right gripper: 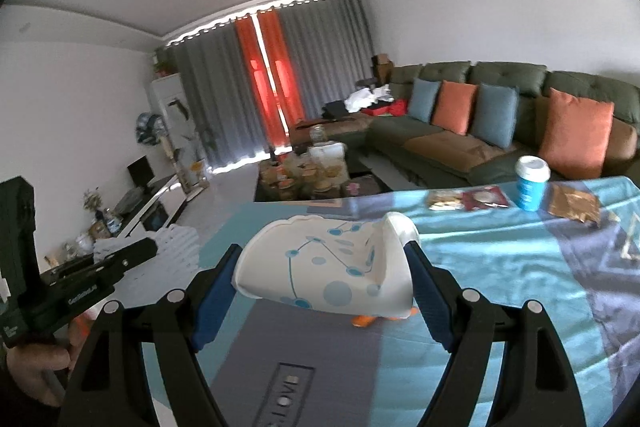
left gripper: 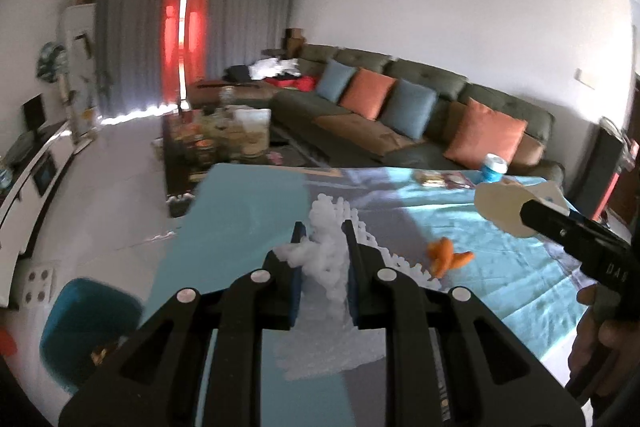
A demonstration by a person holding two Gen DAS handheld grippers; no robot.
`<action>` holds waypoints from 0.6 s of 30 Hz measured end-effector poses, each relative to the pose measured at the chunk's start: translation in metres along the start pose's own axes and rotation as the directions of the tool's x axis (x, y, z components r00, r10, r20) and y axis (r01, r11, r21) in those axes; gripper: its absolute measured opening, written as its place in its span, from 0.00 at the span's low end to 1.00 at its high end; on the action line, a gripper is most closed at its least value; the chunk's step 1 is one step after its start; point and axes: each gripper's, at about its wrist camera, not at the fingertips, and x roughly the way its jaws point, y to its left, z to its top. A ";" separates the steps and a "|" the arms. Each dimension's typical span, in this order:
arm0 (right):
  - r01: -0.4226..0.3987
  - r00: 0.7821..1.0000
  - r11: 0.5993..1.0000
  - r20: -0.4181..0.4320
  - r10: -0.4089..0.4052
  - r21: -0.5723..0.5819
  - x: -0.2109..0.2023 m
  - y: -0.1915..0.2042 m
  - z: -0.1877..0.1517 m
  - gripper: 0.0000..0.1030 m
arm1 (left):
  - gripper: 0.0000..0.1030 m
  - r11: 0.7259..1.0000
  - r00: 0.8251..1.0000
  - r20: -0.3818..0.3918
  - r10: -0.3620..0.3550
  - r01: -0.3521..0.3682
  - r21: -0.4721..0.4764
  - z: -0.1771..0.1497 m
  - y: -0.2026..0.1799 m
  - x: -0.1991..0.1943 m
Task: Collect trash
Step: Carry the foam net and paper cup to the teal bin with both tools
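Observation:
My left gripper (left gripper: 324, 239) is shut on a white foam net sleeve (left gripper: 326, 263) and holds it over the table's blue cloth (left gripper: 248, 211); the sleeve also shows at the left of the right wrist view (right gripper: 180, 247). My right gripper (right gripper: 324, 259) is shut on a crushed white paper cup with blue dots (right gripper: 324, 267), held above the table. The cup also shows at the right of the left wrist view (left gripper: 500, 207). An orange peel (left gripper: 446, 255) lies on the cloth to the right of the sleeve; a bit of it shows under the cup (right gripper: 362, 321).
A blue cup with a white lid (right gripper: 531, 183), snack wrappers (right gripper: 468, 199) and a gold wrapper (right gripper: 574, 207) lie at the table's far edge. A blue chair (left gripper: 84, 327) stands left of the table. A green sofa (right gripper: 460, 143) and a cluttered coffee table (left gripper: 216, 139) are beyond.

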 end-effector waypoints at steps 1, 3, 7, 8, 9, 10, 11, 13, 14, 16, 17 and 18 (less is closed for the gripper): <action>-0.008 1.000 1.000 0.000 0.008 -0.008 0.001 0.006 0.001 0.75 | 0.18 1.000 1.000 0.007 0.019 -0.019 -0.019 -0.004 0.011 -0.009; -0.030 1.000 0.999 -0.004 0.030 -0.026 0.004 0.020 0.002 0.75 | 0.18 0.998 0.999 0.012 0.044 -0.044 -0.036 -0.011 0.027 -0.021; -0.071 0.997 0.996 -0.008 0.071 -0.059 0.007 0.046 0.005 0.75 | 0.18 0.994 0.996 0.016 0.087 -0.086 -0.073 -0.018 0.054 -0.037; -0.083 0.997 0.994 -0.010 0.082 -0.065 0.007 0.051 0.006 0.75 | 0.18 0.992 0.995 0.020 0.102 -0.100 -0.081 -0.021 0.062 -0.043; -0.097 0.995 0.992 -0.012 0.097 -0.077 0.009 0.060 0.006 0.75 | 0.18 0.988 0.992 0.030 0.124 -0.121 -0.094 -0.022 0.072 -0.050; -0.107 0.994 0.991 -0.013 0.106 -0.085 0.010 0.066 0.006 0.75 | 0.18 0.985 0.990 0.035 0.138 -0.134 -0.106 -0.024 0.081 -0.056; -0.119 0.993 0.988 -0.016 0.118 -0.096 0.012 0.073 0.005 0.75 | 0.18 0.983 0.988 0.037 0.150 -0.145 -0.114 -0.023 0.088 -0.059; -0.146 0.989 0.982 -0.022 0.145 -0.117 0.016 0.088 0.005 0.75 | 0.19 0.975 0.981 0.052 0.186 -0.178 -0.135 -0.023 0.105 -0.073; -0.161 0.987 0.979 -0.025 0.159 -0.128 0.018 0.095 0.006 0.75 | 0.19 0.972 0.978 0.058 0.201 -0.191 -0.140 -0.022 0.111 -0.079; -0.188 0.982 0.971 -0.030 0.185 -0.150 0.022 0.110 0.008 0.75 | 0.19 0.961 0.967 0.076 0.242 -0.228 -0.155 -0.023 0.125 -0.093; -0.198 0.980 0.968 -0.032 0.195 -0.157 0.022 0.115 0.008 0.75 | 0.19 0.956 0.963 0.082 0.258 -0.242 -0.164 -0.023 0.133 -0.099; -0.214 0.977 0.962 -0.036 0.211 -0.170 0.025 0.123 0.009 0.75 | 0.19 0.951 0.957 0.086 0.276 -0.258 -0.172 -0.024 0.141 -0.106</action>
